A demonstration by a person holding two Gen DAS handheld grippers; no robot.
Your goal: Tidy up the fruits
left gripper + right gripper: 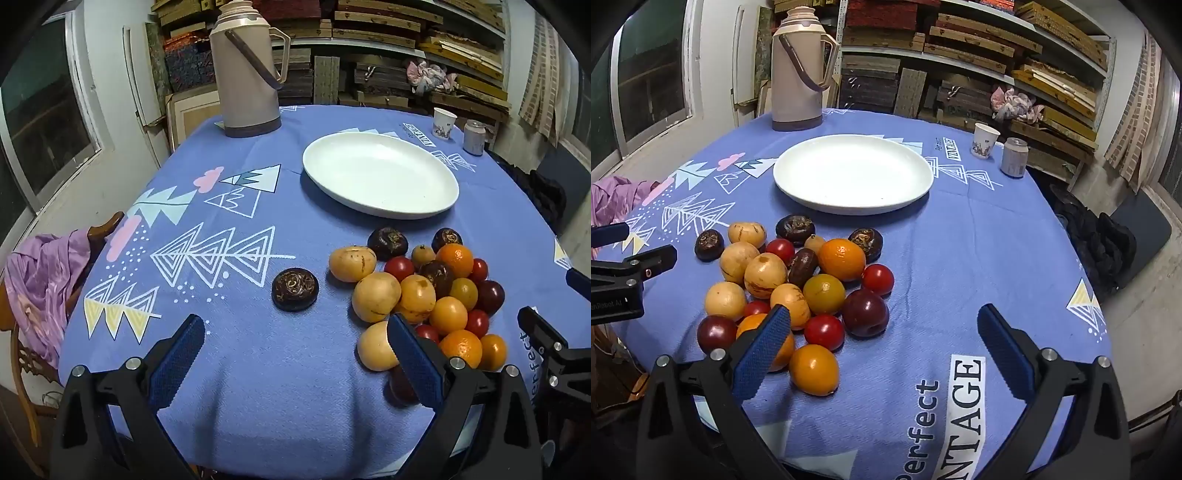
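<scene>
Plainly, with both the left tongs point(295, 354) and right tongs point(882, 350) wide and empty, the fruits point(798, 280) lie heaped on the surface point(960, 258) near the bare plate point(849, 173) (take outer, loose ones first).

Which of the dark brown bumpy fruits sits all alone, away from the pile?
The dark brown, flattish round fruit left of the heap. Bare blue tablecloth surrounds it, while the other dark brown ones nestle among the piled fruits.
</scene>
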